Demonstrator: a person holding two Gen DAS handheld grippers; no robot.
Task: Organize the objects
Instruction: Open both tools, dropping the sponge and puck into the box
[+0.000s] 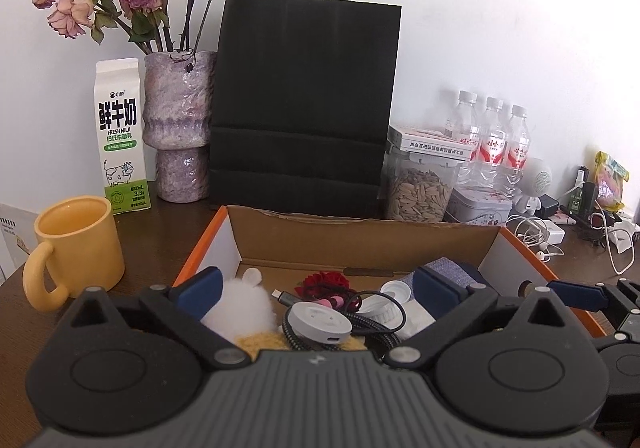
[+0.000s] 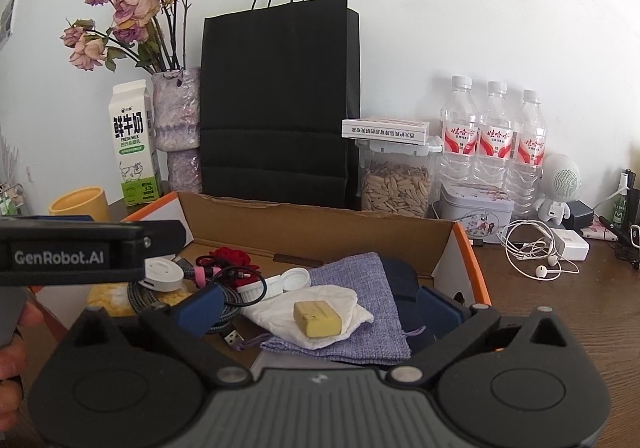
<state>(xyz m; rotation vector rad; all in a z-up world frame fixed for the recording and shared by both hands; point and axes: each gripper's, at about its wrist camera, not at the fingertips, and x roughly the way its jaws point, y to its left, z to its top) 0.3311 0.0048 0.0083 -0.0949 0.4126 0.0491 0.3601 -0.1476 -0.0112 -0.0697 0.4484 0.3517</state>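
The open cardboard box (image 2: 320, 224), orange along its outer edges, sat on the dark wooden desk (image 2: 560, 308) toward its front edge, and held the clutter. Inside, a yellowish block (image 2: 318, 319) lay on a crumpled white tissue (image 2: 276, 308), which lay on a lavender cloth pouch (image 2: 360, 280) toward the box's right side. Toward the left side sat a white fluffy toy (image 1: 240, 304), a round white device (image 1: 320, 322) on a coiled braided cable (image 1: 380, 336), a red flower piece (image 1: 326, 282) and a white cap (image 1: 396, 290).

The left gripper (image 1: 316, 286) hovered over the box's left half with its blue pads spread wide, nothing between them. The right gripper (image 2: 320, 304) hovered over the right half, spread just as wide, pinching nothing.

Behind the box, along the desk's back edge, stood a black paper bag (image 1: 304, 108), a vase of dried roses (image 1: 176, 128) and a milk carton (image 1: 120, 136). A yellow mug (image 1: 80, 244) stood left of the box. Toward the back right corner were a jar of seeds (image 2: 396, 184), three water bottles (image 2: 494, 136), a tin (image 2: 476, 210) and white earphones (image 2: 536, 252)
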